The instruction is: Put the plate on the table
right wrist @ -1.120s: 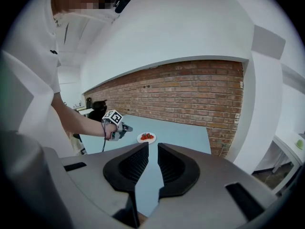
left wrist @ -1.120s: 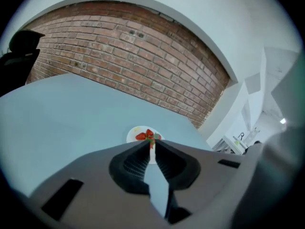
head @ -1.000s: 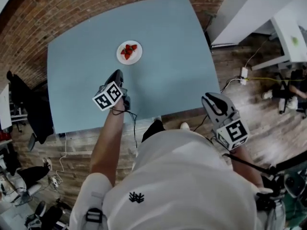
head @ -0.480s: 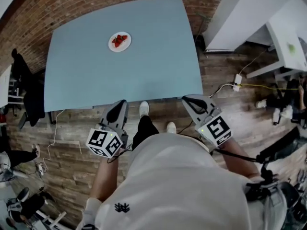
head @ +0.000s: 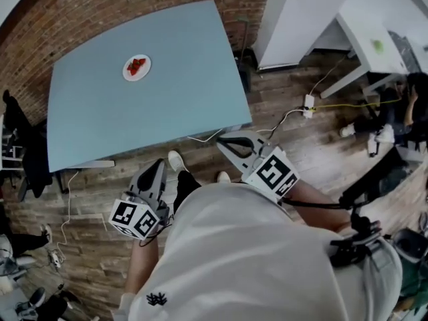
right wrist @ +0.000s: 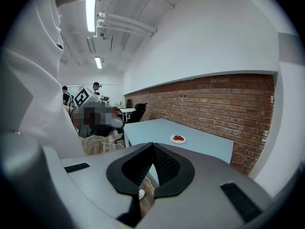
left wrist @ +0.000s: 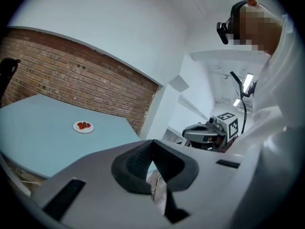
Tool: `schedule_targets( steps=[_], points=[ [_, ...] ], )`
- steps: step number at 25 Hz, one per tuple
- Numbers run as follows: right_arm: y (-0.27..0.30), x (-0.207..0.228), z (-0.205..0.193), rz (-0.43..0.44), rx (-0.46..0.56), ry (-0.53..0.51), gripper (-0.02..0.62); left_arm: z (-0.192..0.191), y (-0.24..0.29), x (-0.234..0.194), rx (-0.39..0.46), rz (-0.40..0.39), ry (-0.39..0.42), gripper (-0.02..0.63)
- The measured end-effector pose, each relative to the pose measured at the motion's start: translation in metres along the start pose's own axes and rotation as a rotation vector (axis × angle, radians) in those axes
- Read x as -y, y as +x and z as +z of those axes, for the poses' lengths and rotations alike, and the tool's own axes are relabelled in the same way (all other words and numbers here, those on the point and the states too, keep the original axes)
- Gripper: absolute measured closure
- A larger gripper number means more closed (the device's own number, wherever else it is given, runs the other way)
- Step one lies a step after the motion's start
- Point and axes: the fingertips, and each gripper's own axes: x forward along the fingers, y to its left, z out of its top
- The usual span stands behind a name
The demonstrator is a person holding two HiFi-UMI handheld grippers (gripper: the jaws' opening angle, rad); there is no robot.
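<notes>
A small white plate (head: pixel 136 67) with strawberries sits on the far side of the light blue table (head: pixel 134 126). It also shows as the plate (left wrist: pixel 83 126) in the left gripper view and the plate (right wrist: pixel 177 138) in the right gripper view. Both grippers hang off the table's near edge, over the wooden floor, close to the person's body. My left gripper (head: pixel 158 167) is shut with nothing in it, its jaws pressed together (left wrist: pixel 152 144). My right gripper (head: pixel 226 141) is likewise shut and empty (right wrist: pixel 152 147).
A brick wall (head: pixel 80 12) runs behind the table. White desks (head: pixel 374 32) stand to the right, with a power strip (head: pixel 309 102) and cables on the floor. Black chairs and gear (head: pixel 20 146) crowd the left side. Another person (head: pixel 408 105) is at the far right.
The person has stepped back from the table. Both grippers have come away from the tabletop and now hang over the floor. The plate has stayed where it was.
</notes>
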Motion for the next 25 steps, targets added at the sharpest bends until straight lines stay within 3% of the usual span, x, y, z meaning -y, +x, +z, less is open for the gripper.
schedule_targets(
  steps=[25],
  points=[
    [-0.015, 0.0, -0.007, -0.009, -0.015, 0.005, 0.589, -0.001, 0.008, 0.003, 0.0, 0.013, -0.036, 0.604]
  ],
)
